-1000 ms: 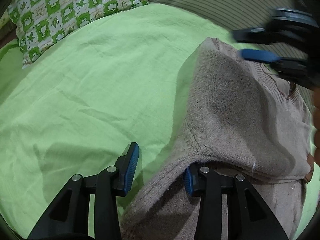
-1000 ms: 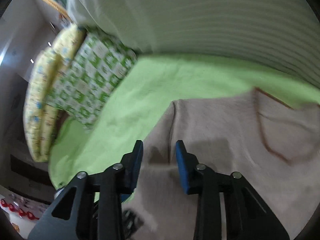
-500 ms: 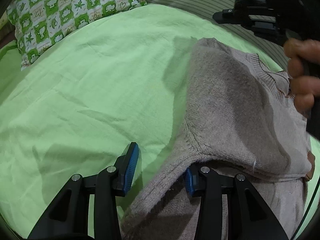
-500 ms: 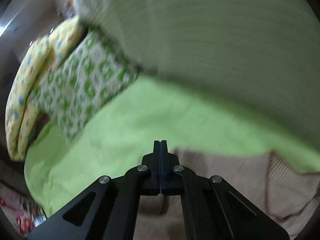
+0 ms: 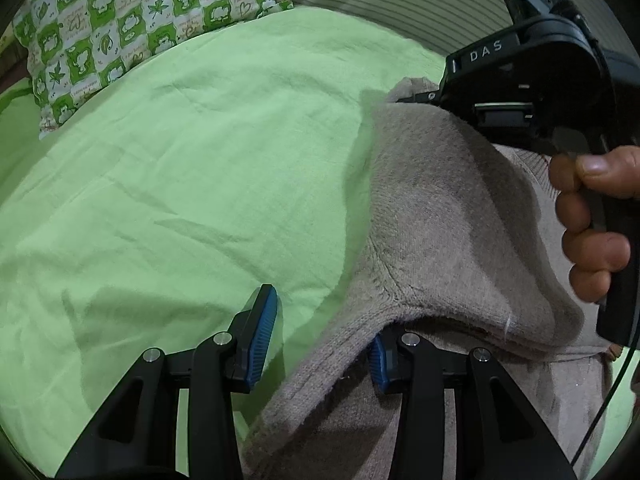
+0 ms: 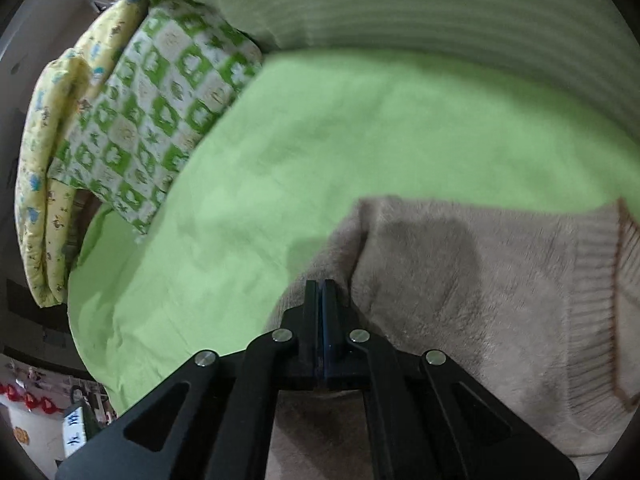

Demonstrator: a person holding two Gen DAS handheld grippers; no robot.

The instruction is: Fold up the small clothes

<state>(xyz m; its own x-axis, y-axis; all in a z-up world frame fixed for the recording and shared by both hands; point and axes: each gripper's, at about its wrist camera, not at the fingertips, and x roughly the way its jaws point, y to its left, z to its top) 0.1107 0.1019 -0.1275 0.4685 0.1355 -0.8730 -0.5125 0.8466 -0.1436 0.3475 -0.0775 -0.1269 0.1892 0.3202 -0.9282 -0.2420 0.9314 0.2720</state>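
Observation:
A beige knitted sweater [image 5: 444, 216] with brown-trimmed ribbed edges lies on a light green sheet [image 5: 192, 168]. It also shows in the right wrist view [image 6: 480, 288]. My left gripper [image 5: 320, 336] is open; its right finger sits under a folded sleeve edge and its left finger is over the sheet. My right gripper [image 6: 322, 292] has its jaws together at the sweater's folded edge; whether any cloth is caught between them does not show. In the left wrist view its body [image 5: 532, 80] hovers over the sweater's far edge, held by a hand.
A green and white patterned pillow [image 5: 132, 28] lies at the far left of the sheet. It also shows in the right wrist view [image 6: 160, 120], beside a yellow cushion [image 6: 48, 132]. A striped cover [image 6: 420, 8] runs along the back. The sheet [image 6: 320, 140] is wrinkled.
My right gripper went from open to shut and moved over the sweater's far edge. The left gripper has stayed in place.

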